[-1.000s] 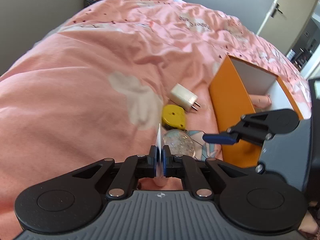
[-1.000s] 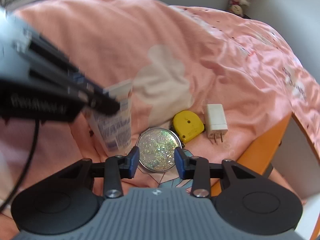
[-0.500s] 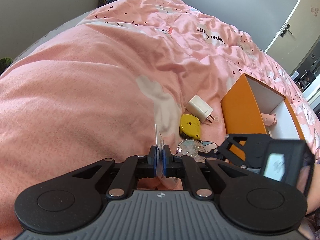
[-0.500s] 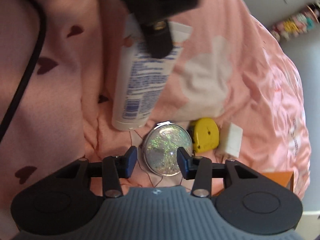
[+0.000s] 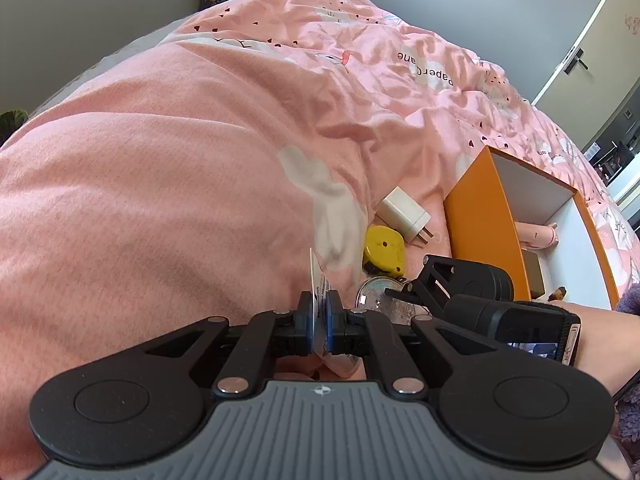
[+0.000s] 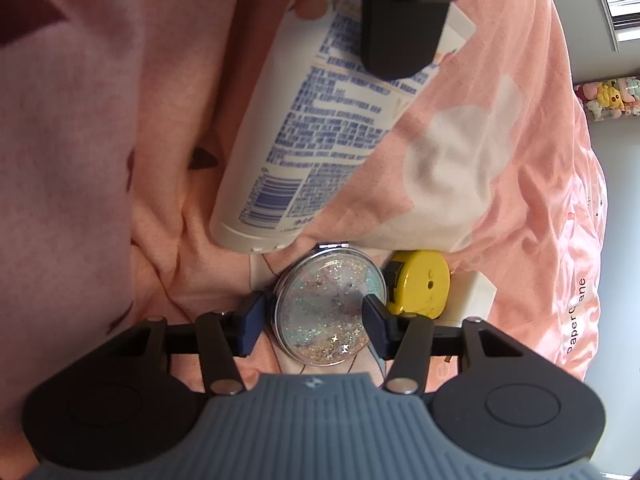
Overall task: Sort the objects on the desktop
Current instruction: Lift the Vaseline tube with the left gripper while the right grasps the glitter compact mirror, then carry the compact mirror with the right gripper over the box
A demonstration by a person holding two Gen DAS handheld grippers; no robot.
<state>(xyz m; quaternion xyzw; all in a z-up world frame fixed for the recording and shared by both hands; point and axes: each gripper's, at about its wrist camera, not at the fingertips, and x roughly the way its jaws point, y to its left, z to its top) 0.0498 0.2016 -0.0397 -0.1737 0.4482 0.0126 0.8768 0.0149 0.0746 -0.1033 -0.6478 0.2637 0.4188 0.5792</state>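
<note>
Opening right fingers [image 6: 374, 312] straddle glitter compact [image 6: 330, 306]; left fingers [image 5: 306, 320] pinch tube [image 6: 320, 120].

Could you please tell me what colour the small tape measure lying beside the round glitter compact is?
The tape measure is bright yellow, clearest in the right wrist view.

Tape measure [image 5: 384, 249] between charger [image 5: 404, 213] and compact mirror [image 6: 330, 309] (touching), box [image 5: 480, 216] right

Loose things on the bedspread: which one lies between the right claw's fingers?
The round glitter mirror; the yellow tape measure and white charger lie beyond it.
</note>
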